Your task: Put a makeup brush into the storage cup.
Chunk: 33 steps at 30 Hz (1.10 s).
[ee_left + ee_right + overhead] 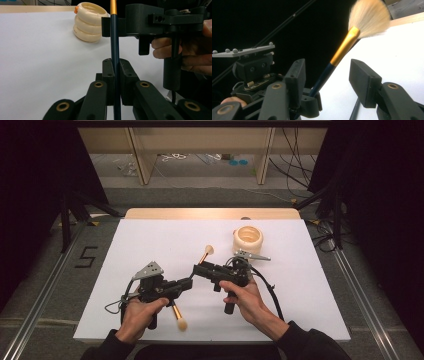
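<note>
The left tongs [189, 282] are clenched on the slim, dark blue handle of a makeup brush [115, 50], pinching it between two flat black pads low on the shaft. In the left gripper view the smooth, round handle rises straight up to a gold metal ferrule. The right tongs [329, 82] stand released, their blocky matte-black jaws spread on either side of the same handle without touching it; in the right gripper view the ferrule flares into a soft, fan-shaped tuft of pale cream bristles, slightly blurred. In the high view this brush [206, 253] sits held above the white tabletop [150, 240], between the two tools, its pale tip pointing away from the person.

A second brush [178, 316] lies flat on the tabletop near the left hand [137, 315], with a rounded, fluffy cream head toward the near edge. Toward the far right stands a cream holder [248, 240], a glossy stack of rounded rings with a hollow middle; the left gripper view shows a small orange bit [76, 9] at its rim. The right hand [245, 296] grips its tool by the pistol-shaped handle
</note>
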Available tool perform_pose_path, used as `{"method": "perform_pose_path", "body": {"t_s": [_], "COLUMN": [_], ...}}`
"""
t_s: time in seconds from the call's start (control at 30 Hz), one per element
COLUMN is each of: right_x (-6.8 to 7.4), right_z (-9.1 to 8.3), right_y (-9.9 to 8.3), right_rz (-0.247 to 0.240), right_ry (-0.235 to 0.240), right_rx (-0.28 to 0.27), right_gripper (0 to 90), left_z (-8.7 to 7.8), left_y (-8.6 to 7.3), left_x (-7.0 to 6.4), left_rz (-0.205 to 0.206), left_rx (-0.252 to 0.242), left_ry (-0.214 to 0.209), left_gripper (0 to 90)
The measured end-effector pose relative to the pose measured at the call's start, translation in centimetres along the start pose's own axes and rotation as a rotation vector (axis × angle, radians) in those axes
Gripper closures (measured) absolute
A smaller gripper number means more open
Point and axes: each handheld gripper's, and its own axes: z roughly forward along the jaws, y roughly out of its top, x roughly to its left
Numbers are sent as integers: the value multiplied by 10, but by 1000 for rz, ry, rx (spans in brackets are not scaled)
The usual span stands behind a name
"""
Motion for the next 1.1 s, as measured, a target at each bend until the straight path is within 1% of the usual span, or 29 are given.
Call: {"method": "perform_pose_path", "body": {"t_s": [0.13, 0.17, 0.2, 0.3, 0.37, 0.4, 0.43, 0.47, 0.5, 0.53, 0.7, 0.73, 0.8, 0.93, 1.0, 1.1], "right_x": [0, 0, 0, 0, 0, 0, -1, -1, -1, 0, 0, 0, 0, 1, 2, 2], "right_z": [2, 2, 2, 4, 6, 6, 7, 7, 8, 8, 10, 9, 9, 10, 10, 9], "right_y": [0, 0, 0, 0, -1, -1, -1, -1, -1, -1, -2, -2, -2, -2, -2, -1], "right_rz": [25, 30, 35, 55, 76, 76, 81, 85, 92, 104, 107, 97, 99, 98, 111, 107], "right_ry": [3, 6, 8, 9, 13, 11, 9, 13, 15, 15, 18, 21, 26, 22, 30, 32], "right_rx": [-18, -21, -25, -38, -41, -48, -54, -57, -61, -68, -83, -83, -85, -92, -96, -107], "right_gripper": [496, 499, 500, 503, 504, 509, 514, 518, 524, 529, 586, 595, 616, 646, 659, 687], "left_z": [-1, -1, -1, -1, -1, -1, -2, -2, -2, -2, -2, -2, -3, -3, -3, -2], "left_y": [0, 0, 0, 0, 1, 1, 1, 1, 1, 1, 1, 1, 1, 1, 1, 1], "left_x": [-1, 0, -1, -1, -1, -1, -1, -2, -1, -1, -1, -1, 0, 0, 0, 0], "left_rz": [-7, 4, -7, -4, -1, -2, -4, -14, 3, -14, -10, -11, -2, -4, -8, -12], "left_rx": [-11, -14, -18, -26, -24, -27, -29, -34, -35, -37, -43, -43, -44, -47, -46, -48], "left_ry": [11, 5, 12, 8, 15, 13, 11, 19, 13, 20, 22, 20, 21, 18, 15, 15], "left_gripper": [841, 841, 841, 841, 841, 841, 841, 840, 841, 841, 841, 841, 841, 841, 841, 841]}}
